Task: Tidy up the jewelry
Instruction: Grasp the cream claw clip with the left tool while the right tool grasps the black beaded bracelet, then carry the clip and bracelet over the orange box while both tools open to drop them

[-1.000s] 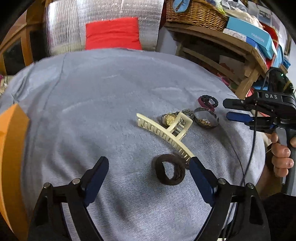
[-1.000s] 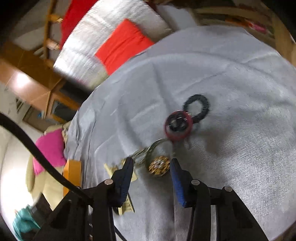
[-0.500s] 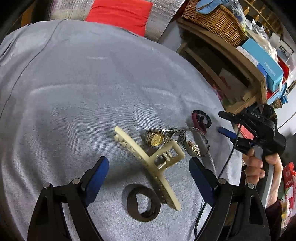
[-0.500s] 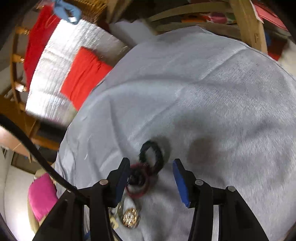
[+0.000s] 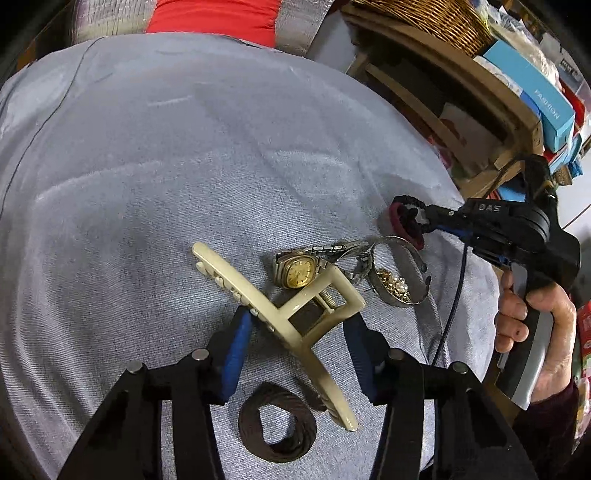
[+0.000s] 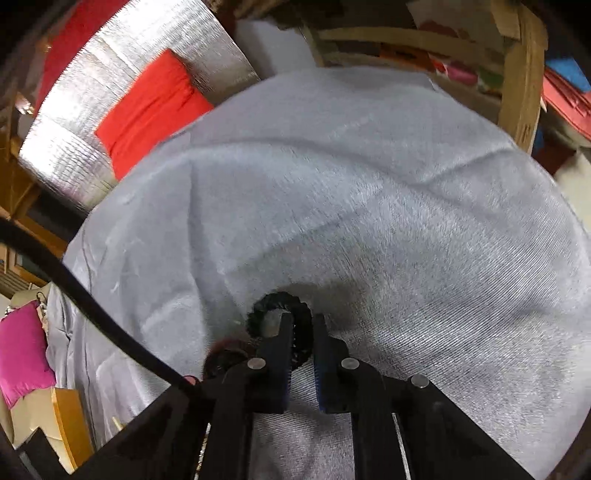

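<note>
A cream hair claw clip (image 5: pixel 291 314) lies on the grey cloth (image 5: pixel 166 184). My left gripper (image 5: pixel 299 328) has its jaws closed in on the clip's handle, one on each side. A brown hair tie (image 5: pixel 277 428) lies just below the clip. A gold watch (image 5: pixel 299 271) and a silver bangle with beads (image 5: pixel 399 273) lie beyond it. My right gripper (image 6: pixel 303 332) is shut on a black braided hair band (image 6: pixel 277 306), which also shows in the left wrist view (image 5: pixel 408 206) beside a maroon hair tie (image 5: pixel 402 225).
A wooden shelf (image 5: pixel 461 74) with a wicker basket (image 5: pixel 424 22) and blue boxes (image 5: pixel 532 92) stands to the right of the cloth. A red cushion (image 6: pixel 151 110) on silver foil sits behind. An orange box (image 6: pixel 70 424) lies at the left edge.
My left gripper moved forward and closed from wide open onto the claw clip's handle. My right gripper moved onto the black hair band and closed on it.
</note>
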`<state>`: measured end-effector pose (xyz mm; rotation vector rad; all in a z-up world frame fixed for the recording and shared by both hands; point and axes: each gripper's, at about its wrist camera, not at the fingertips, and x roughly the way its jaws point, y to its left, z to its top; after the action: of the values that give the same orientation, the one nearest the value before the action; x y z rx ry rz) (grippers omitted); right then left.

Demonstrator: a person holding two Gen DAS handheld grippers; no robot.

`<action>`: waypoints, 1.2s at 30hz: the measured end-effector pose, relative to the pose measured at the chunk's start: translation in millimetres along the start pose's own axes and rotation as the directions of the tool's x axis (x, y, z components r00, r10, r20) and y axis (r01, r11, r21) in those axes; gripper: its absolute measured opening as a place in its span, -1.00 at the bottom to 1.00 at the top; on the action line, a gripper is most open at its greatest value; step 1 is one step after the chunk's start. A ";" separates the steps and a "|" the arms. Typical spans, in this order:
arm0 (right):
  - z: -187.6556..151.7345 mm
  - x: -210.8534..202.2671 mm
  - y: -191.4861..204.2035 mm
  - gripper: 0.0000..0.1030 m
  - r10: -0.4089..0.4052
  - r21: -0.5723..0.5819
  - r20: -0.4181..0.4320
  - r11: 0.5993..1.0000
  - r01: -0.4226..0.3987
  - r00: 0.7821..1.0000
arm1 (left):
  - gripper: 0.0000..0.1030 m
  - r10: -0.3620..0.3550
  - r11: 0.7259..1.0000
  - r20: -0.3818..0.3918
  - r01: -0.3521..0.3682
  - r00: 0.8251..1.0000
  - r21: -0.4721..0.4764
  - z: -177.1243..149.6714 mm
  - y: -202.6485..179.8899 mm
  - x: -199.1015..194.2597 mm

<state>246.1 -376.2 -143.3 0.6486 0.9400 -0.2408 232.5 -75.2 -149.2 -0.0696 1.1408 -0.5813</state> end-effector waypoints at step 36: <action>-118.9 -82.9 201.3 -0.80 0.546 -0.408 0.016 0.768 -0.493 0.838 | 0.02 0.345 0.932 0.389 -0.263 0.854 -0.249 -69.5 131.9 -246.6</action>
<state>211.1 -151.9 -43.3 0.4902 0.6159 0.3964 154.1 169.1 -18.1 -0.1665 0.7498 -0.1553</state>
